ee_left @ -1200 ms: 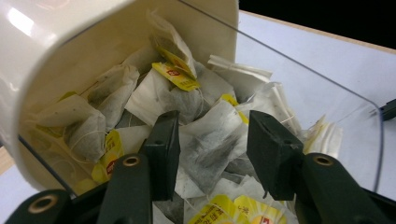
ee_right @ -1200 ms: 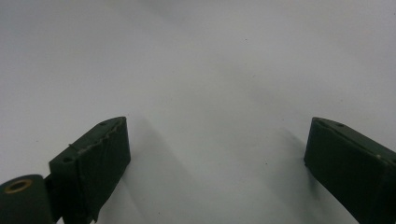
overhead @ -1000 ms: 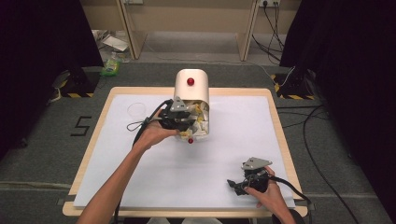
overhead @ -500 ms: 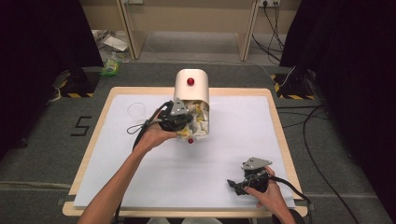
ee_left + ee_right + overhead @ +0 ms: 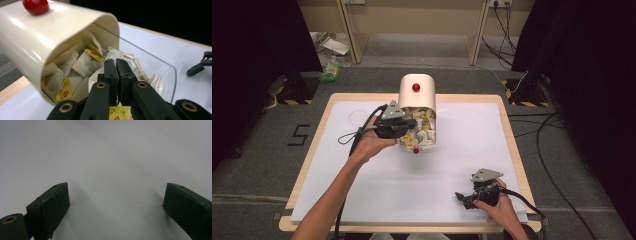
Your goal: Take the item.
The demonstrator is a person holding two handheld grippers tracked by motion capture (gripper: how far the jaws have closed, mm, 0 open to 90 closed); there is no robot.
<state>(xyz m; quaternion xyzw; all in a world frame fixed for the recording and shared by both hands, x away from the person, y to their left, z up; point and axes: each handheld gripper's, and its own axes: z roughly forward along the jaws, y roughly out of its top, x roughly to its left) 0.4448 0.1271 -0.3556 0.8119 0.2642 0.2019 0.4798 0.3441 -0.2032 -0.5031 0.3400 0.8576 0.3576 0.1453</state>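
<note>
While the wooden worktop (image 5: 317,165) under its white sheet carries the whole scene, the biggest thing on it is a cream tea-bag dispenser (image 5: 417,95) with a red knob (image 5: 35,6), standing at the far middle with its clear front bin (image 5: 160,75) heaped with tea bags. The left hand-held gripper (image 5: 404,131) sits at that bin's mouth. Its jaws have just been closing and now stand pressed together among the bags; a string (image 5: 119,98) runs down between them to a yellow tag (image 5: 119,113) below, so I judge they pinch one tea bag (image 5: 100,73) by its string or paper edge, and the bag is ready to be drawn out. The right hand-held gripper (image 5: 476,196) rests near the worktop's right front corner, well apart, jaws spread over bare white sheet (image 5: 112,157).
</note>
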